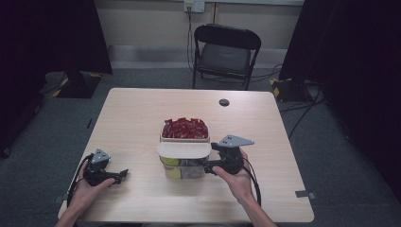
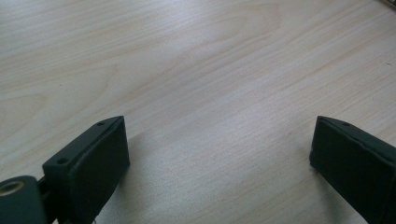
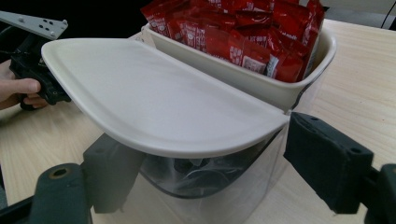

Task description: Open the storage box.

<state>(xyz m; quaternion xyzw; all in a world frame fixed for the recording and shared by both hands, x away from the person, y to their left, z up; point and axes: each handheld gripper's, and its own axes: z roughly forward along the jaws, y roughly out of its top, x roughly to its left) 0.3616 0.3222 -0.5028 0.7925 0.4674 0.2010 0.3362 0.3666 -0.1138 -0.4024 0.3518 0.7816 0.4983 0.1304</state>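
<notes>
A clear tub [image 1: 185,171] stands mid-table with a cream lid [image 1: 183,150] hinged out over its near half. A cream tray of red packets [image 1: 185,128] sits in its far half. My right gripper [image 1: 208,168] reaches in from the right, under the lid. In the right gripper view its jaws [image 3: 219,163] straddle the clear tub [image 3: 210,191] below the cream lid [image 3: 154,102], with a thin gap still at the right pad. My left gripper [image 1: 124,174] rests low at the table's front left, open over bare wood [image 2: 219,154].
The light wooden table [image 1: 142,113] has a small black round cap [image 1: 224,102] near its far edge. A black folding chair [image 1: 226,52] stands behind the table. Cables lie on the grey floor at the right. The person's other hand [image 3: 18,88] shows beyond the lid.
</notes>
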